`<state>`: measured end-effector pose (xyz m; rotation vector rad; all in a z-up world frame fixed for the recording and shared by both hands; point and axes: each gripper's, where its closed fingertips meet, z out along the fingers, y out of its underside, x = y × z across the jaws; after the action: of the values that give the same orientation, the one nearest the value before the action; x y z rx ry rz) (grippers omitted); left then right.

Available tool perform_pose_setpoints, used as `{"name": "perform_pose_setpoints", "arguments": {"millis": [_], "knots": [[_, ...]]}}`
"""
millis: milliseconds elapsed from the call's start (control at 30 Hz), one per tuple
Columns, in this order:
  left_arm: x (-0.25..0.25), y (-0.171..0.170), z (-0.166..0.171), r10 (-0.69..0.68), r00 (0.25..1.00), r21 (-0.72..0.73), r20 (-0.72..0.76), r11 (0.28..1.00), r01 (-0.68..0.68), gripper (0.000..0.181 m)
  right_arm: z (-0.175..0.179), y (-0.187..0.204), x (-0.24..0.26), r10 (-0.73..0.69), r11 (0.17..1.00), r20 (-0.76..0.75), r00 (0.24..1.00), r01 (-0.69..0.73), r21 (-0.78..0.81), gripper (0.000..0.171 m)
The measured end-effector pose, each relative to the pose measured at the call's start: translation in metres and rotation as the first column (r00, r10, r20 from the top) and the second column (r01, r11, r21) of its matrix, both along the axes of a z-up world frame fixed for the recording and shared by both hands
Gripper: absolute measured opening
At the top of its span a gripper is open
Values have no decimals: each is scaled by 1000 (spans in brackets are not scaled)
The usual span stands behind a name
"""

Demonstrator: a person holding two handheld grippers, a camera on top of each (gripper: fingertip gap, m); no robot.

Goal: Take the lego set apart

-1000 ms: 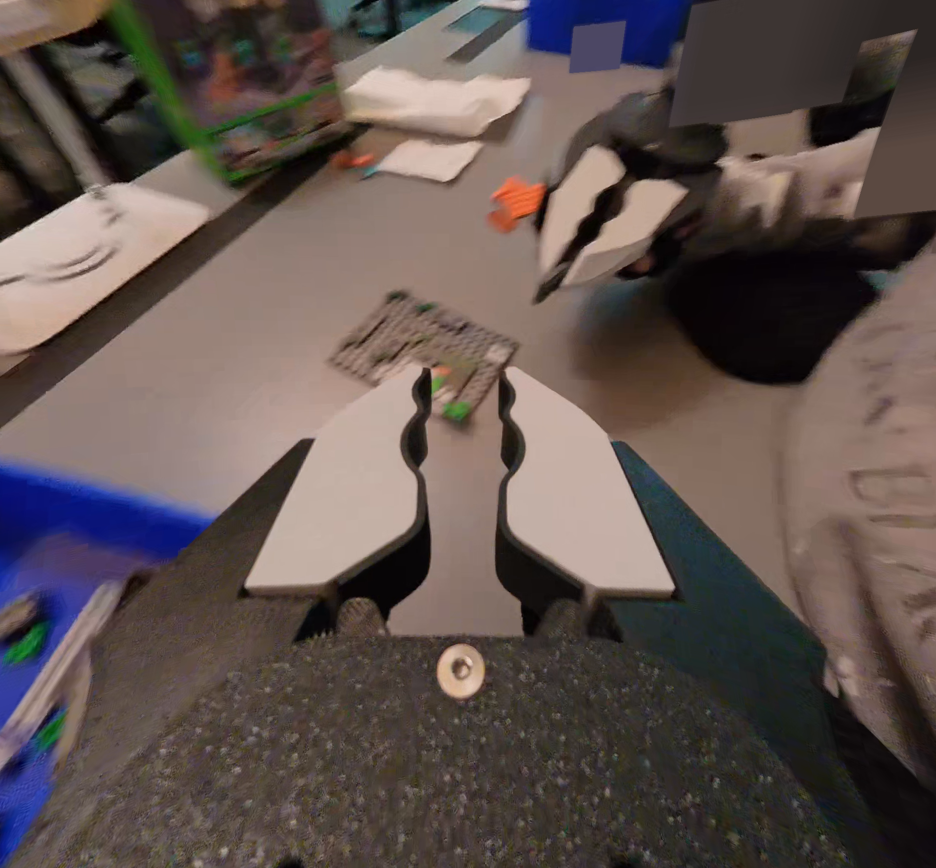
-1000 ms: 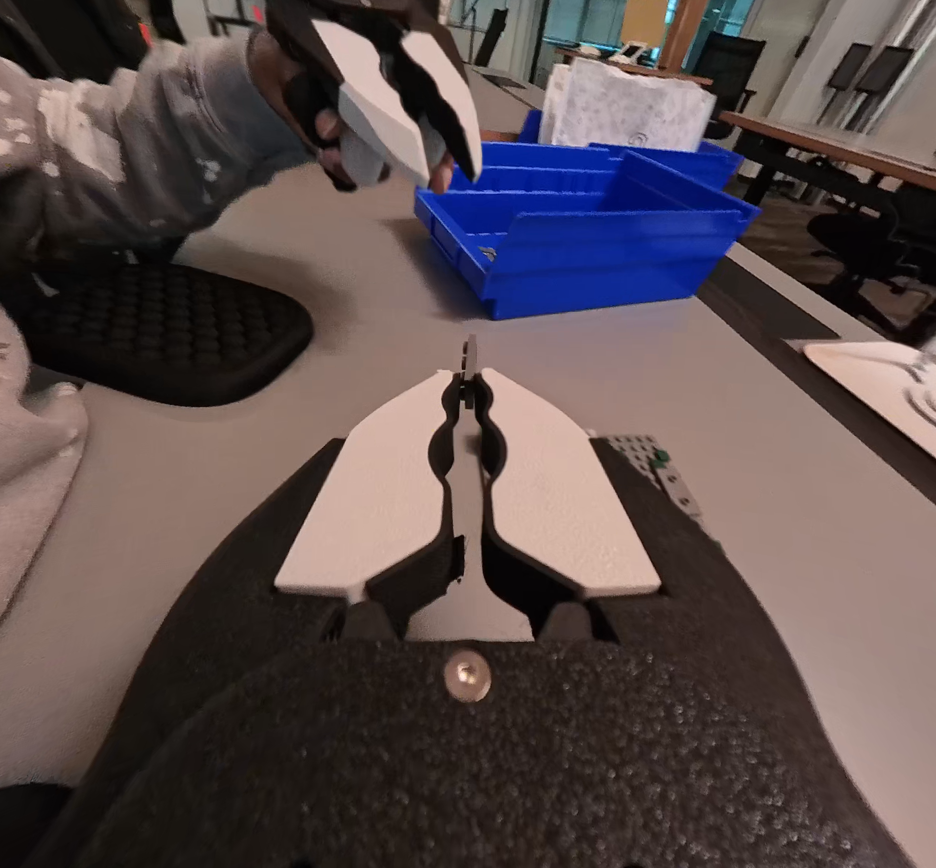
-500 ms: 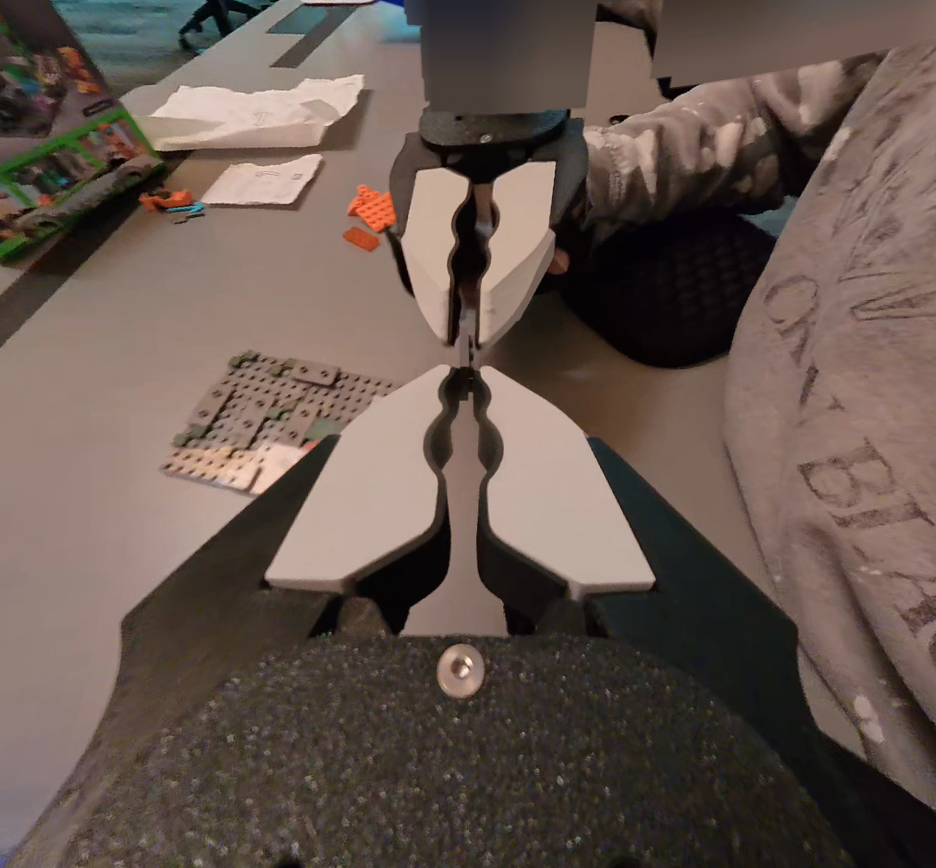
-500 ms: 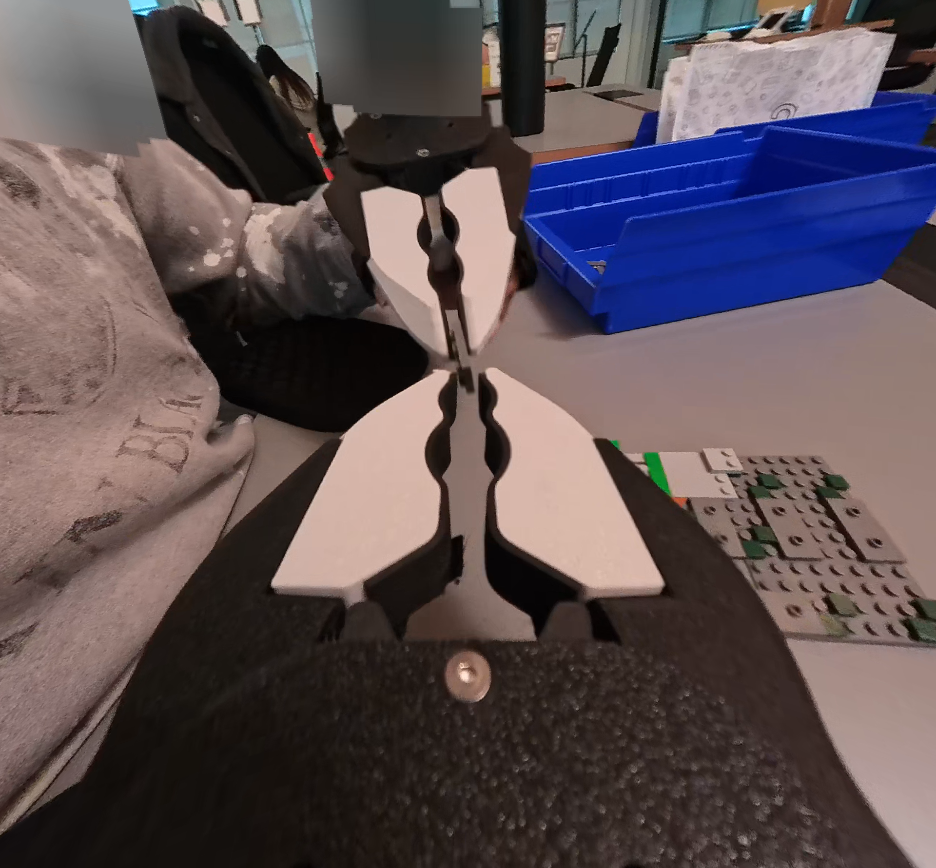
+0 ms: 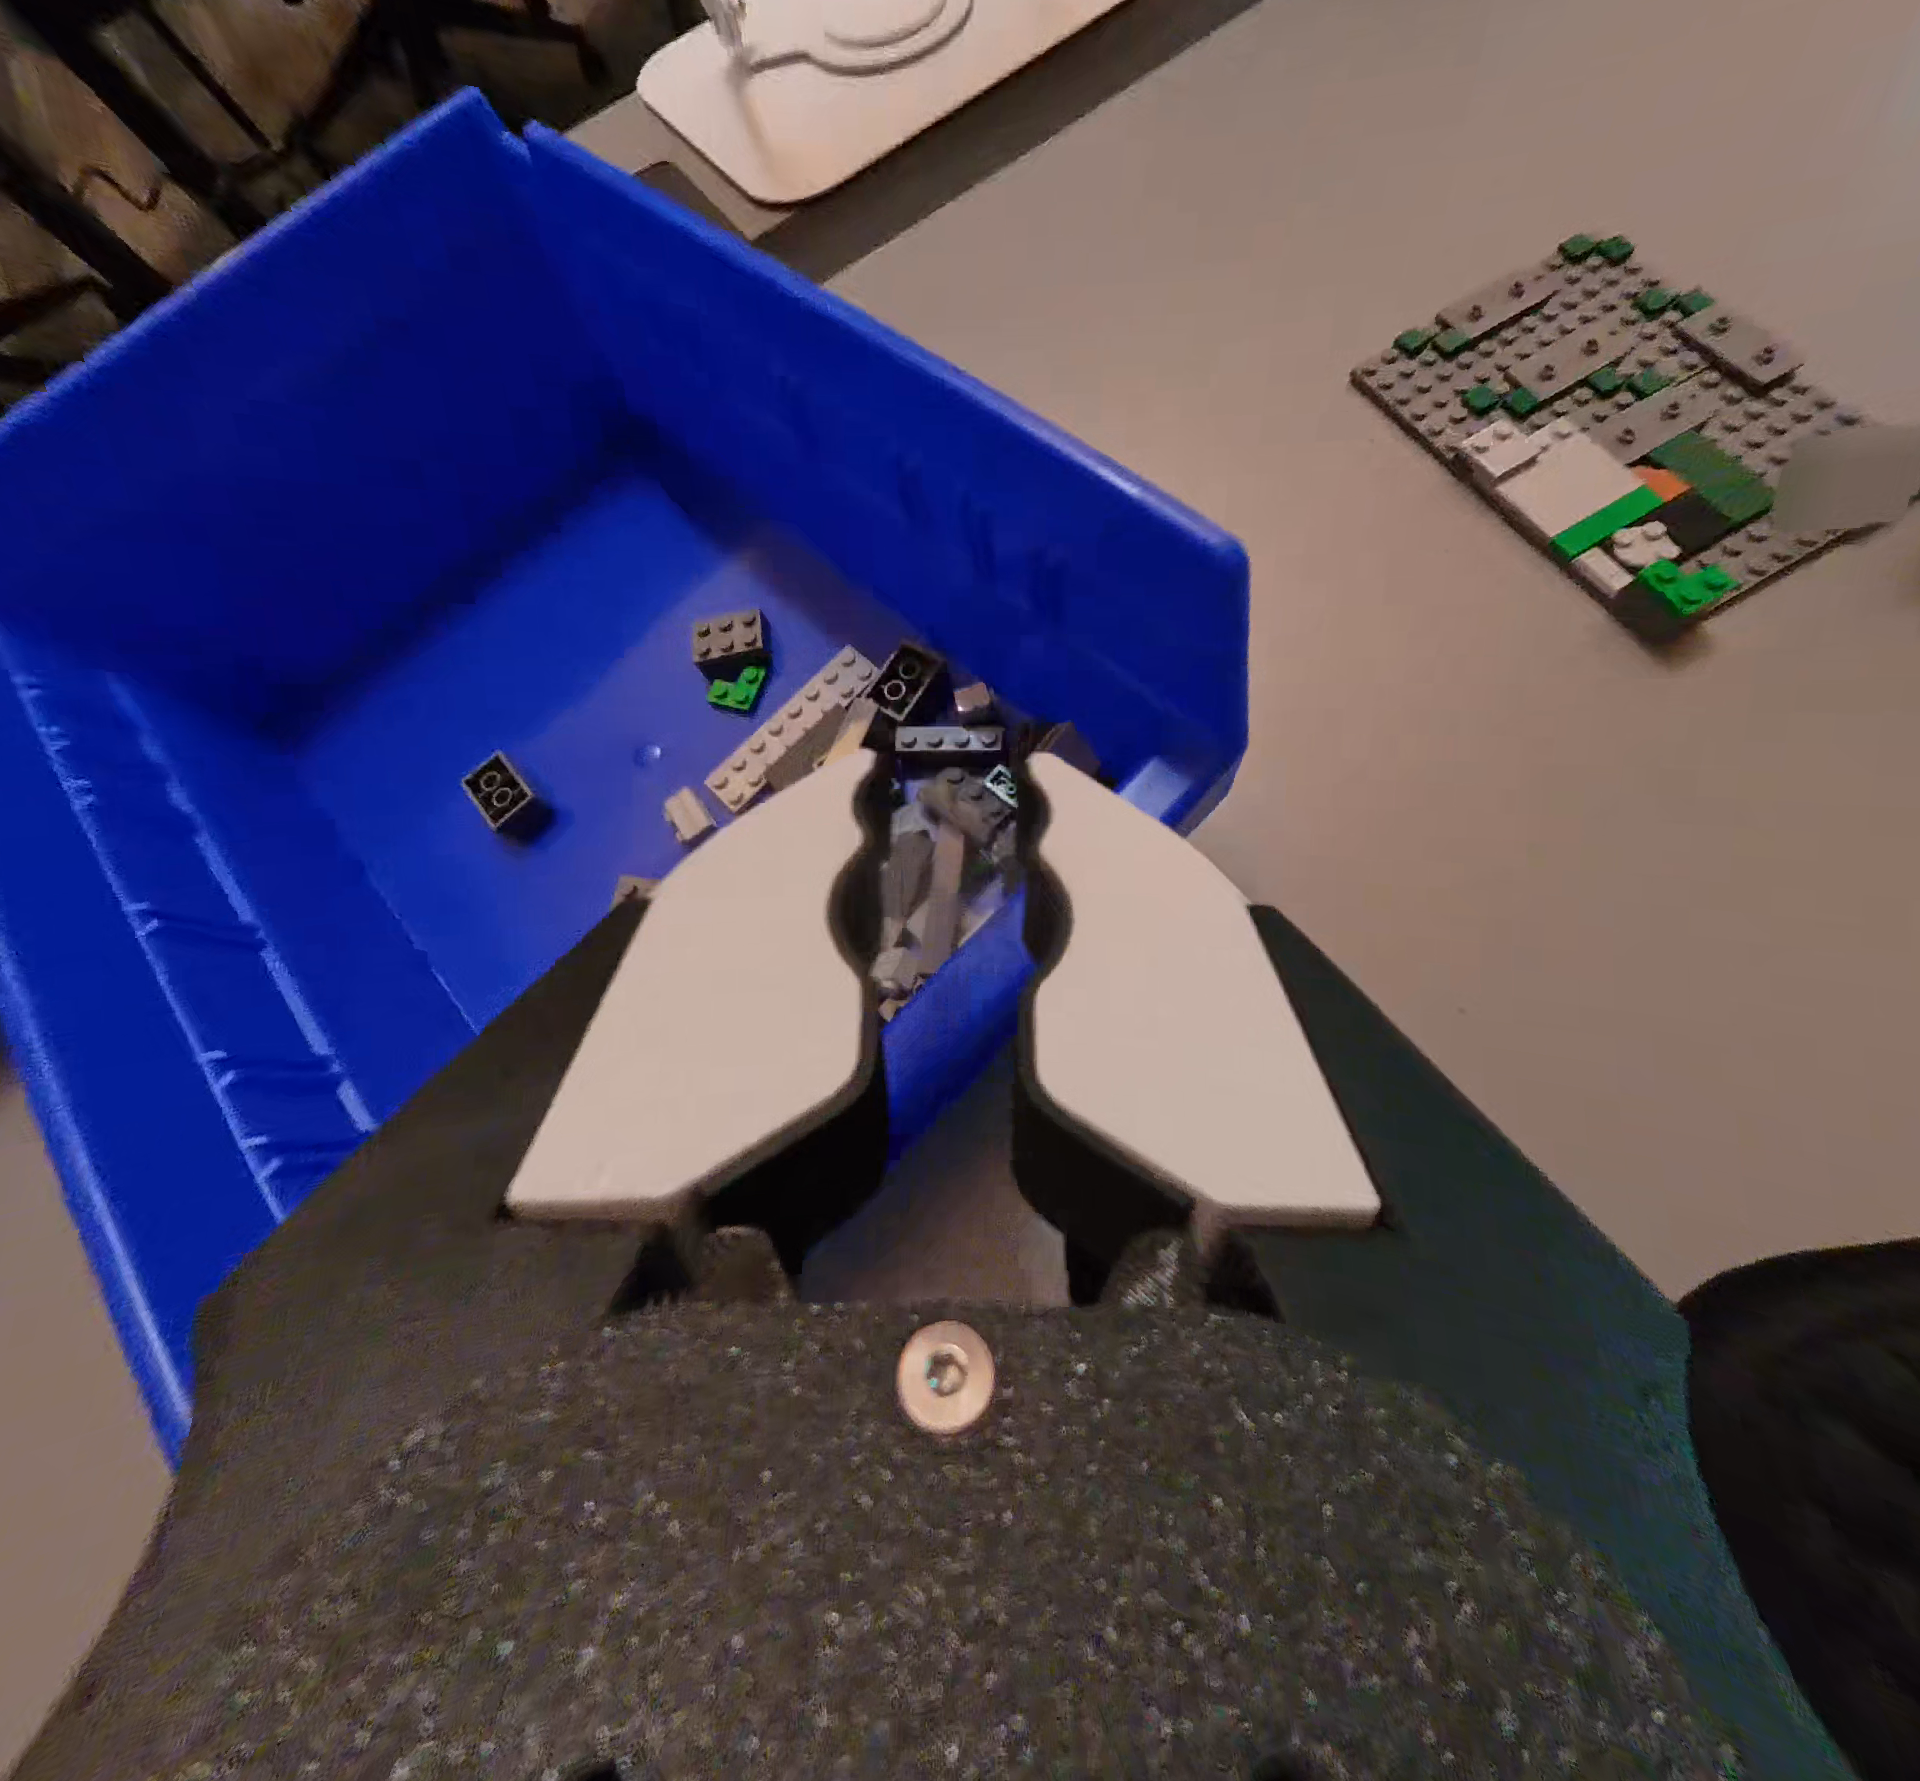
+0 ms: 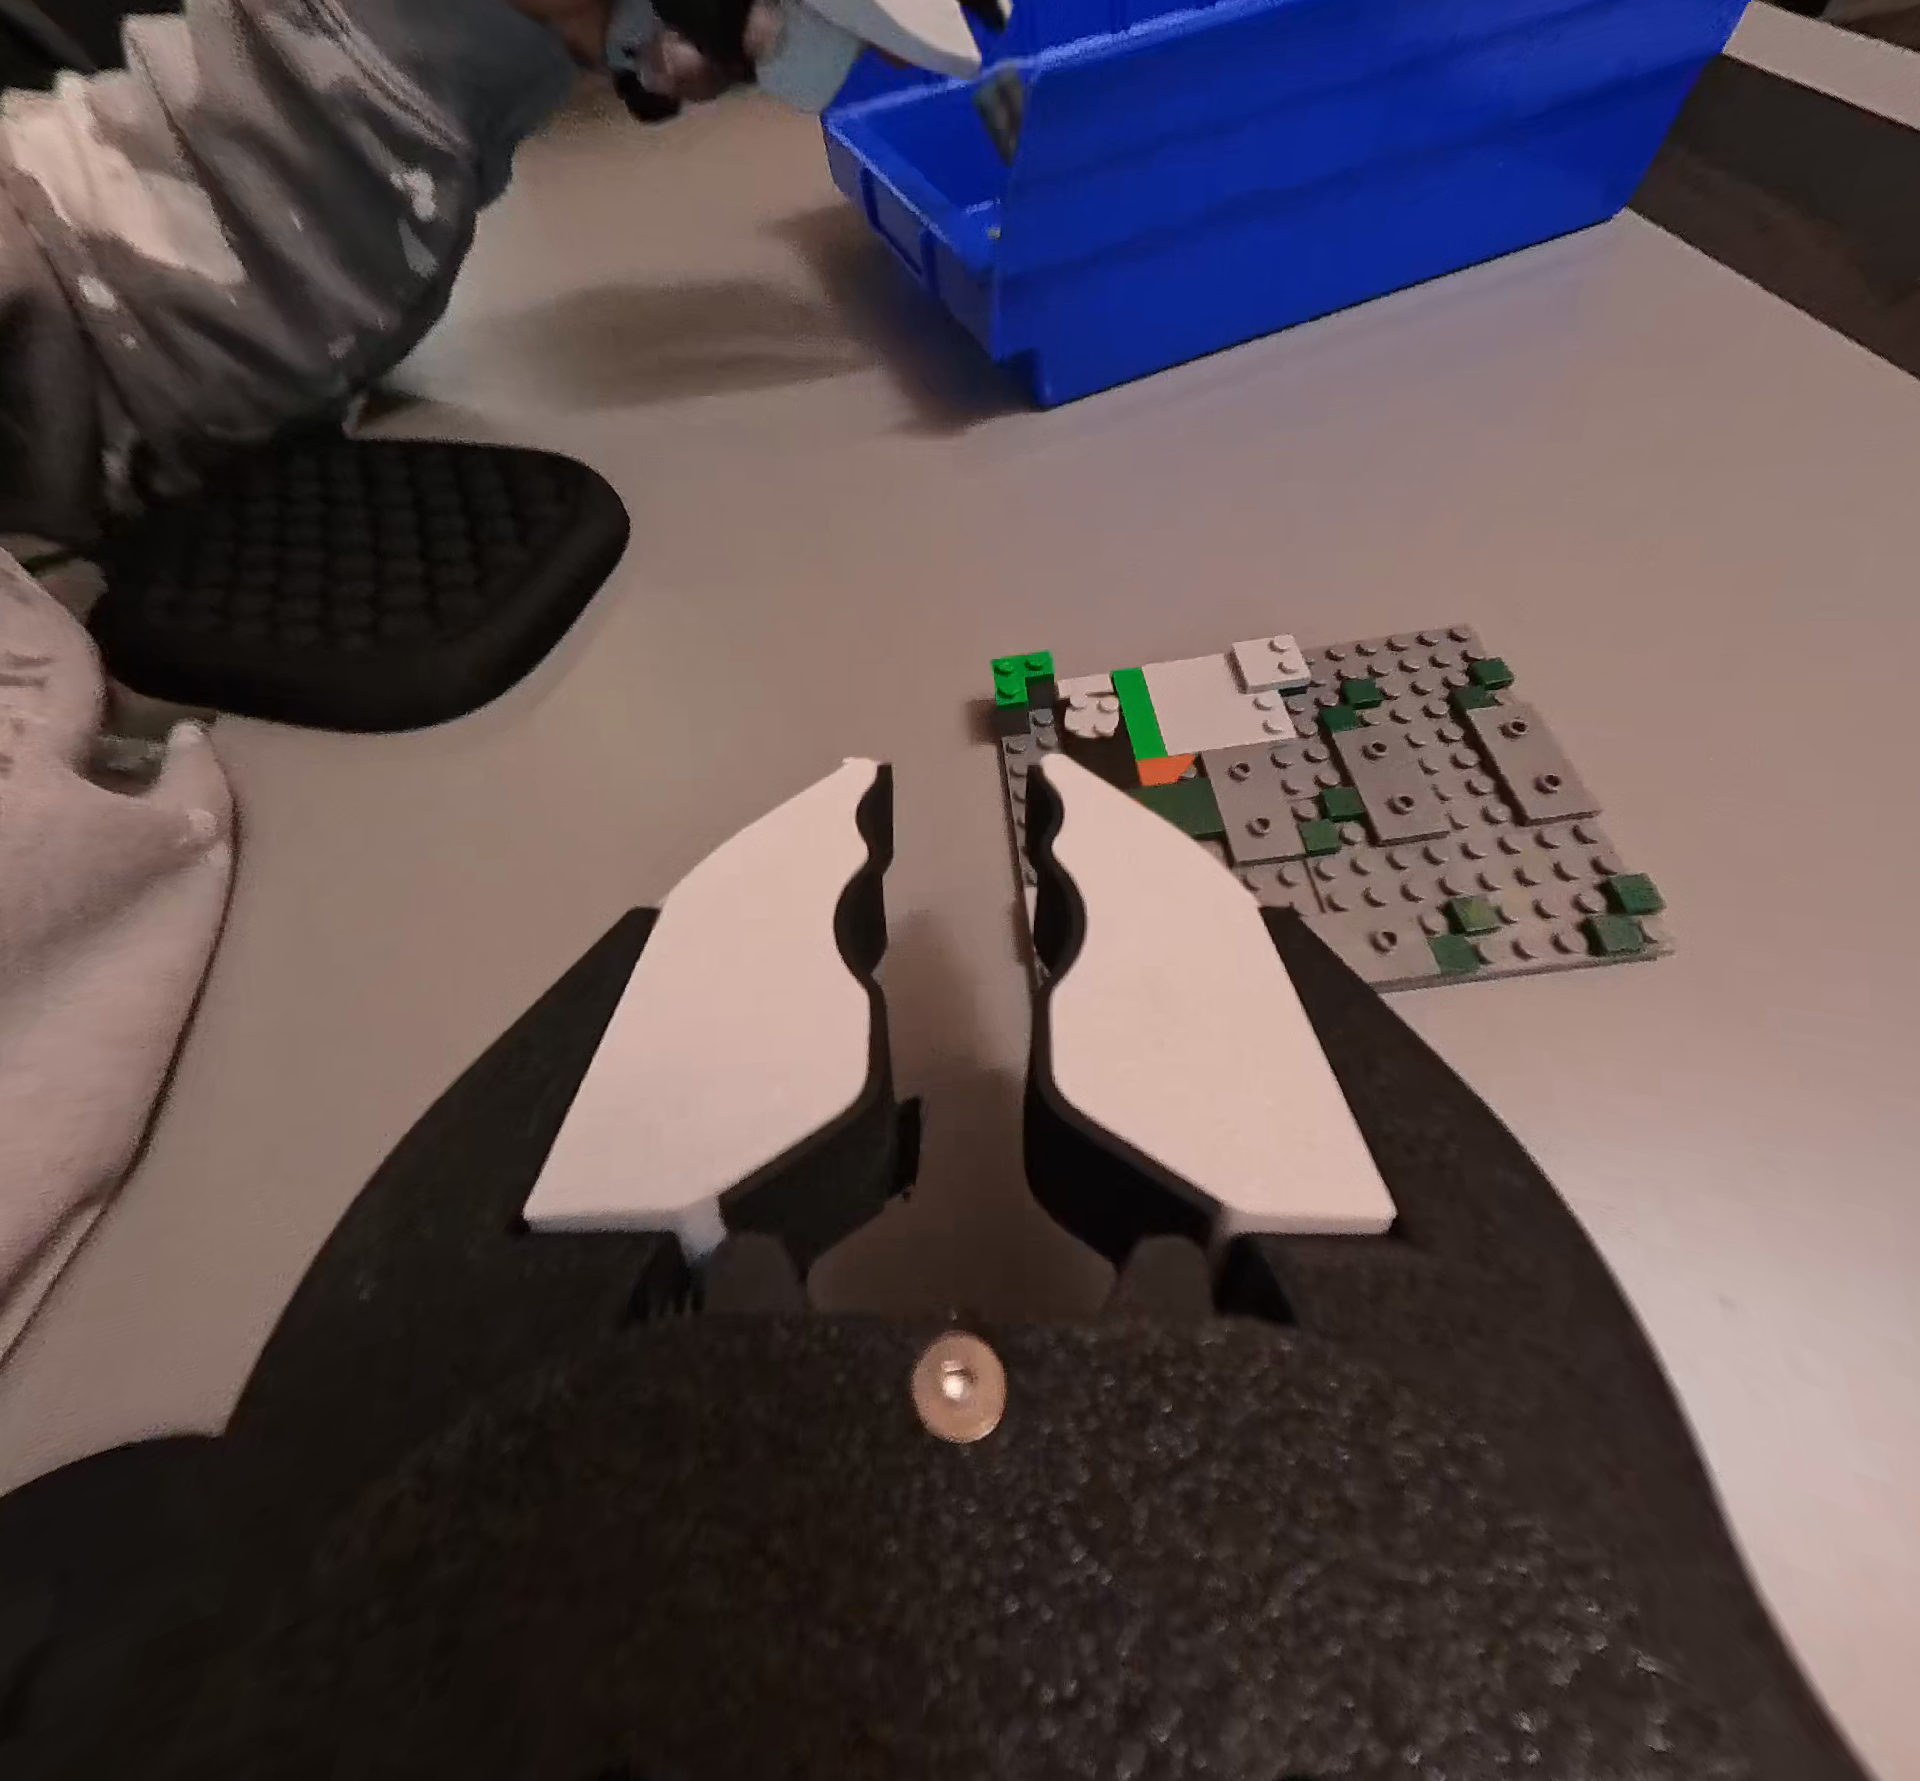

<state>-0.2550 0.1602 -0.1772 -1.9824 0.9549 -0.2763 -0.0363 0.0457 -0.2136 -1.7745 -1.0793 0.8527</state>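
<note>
My left tool (image 5: pixel 945 781) is released above the blue bin (image 5: pixel 582 297) and my right tool (image 6: pixel 961 770) gapes empty beside the lego set (image 6: pixel 1351 796) mid-right on the tabletop (image 6: pixel 1351 505); risk: plates prised sideways skid the set.

Right hand-held gripper (image 6: pixel 961 775) agape beside grey lego plate (image 6: pixel 1392 827); blue bin (image 6: pixel 1299 173) beyond.

My left tool (image 5: pixel 948 781) hangs tipped downward, its jaws parted and holding nothing. My right tool (image 6: pixel 961 775) sits low and level, jaws likewise apart and empty, my left sleeve (image 6: pixel 260 162) reaching out ahead.
</note>
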Motion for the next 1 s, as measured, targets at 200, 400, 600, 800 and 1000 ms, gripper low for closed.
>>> {"name": "perform_pose_setpoints", "arguments": {"millis": [200, 400, 600, 800, 1000], "knots": [[65, -39, 39, -220, 962, 164, 161, 967, 193, 15, -11, 0, -4, 4, 1000, 72, 997, -5, 20, 24], [157, -91, -27, -503, 863, -74, 41, 860, 504, 28, -26, 17, 5, -60, 997, 216, 975, 49, 55, 23], [175, -85, -72, -597, 795, -231, -108, 793, 564, 26, -25, 15, 12, -81, 995, 243, 967, 64, 79, 22], [178, -86, -84, -656, 711, -272, -253, 753, 599, 18, -32, 17, 9, -86, 993, 292, 953, 60, 98, 21], [181, -89, -80, -668, 691, -274, -277, 744, 609, 17, -37, 17, -4, 2, 995, 347, 938, -36, 92, 21]]}}
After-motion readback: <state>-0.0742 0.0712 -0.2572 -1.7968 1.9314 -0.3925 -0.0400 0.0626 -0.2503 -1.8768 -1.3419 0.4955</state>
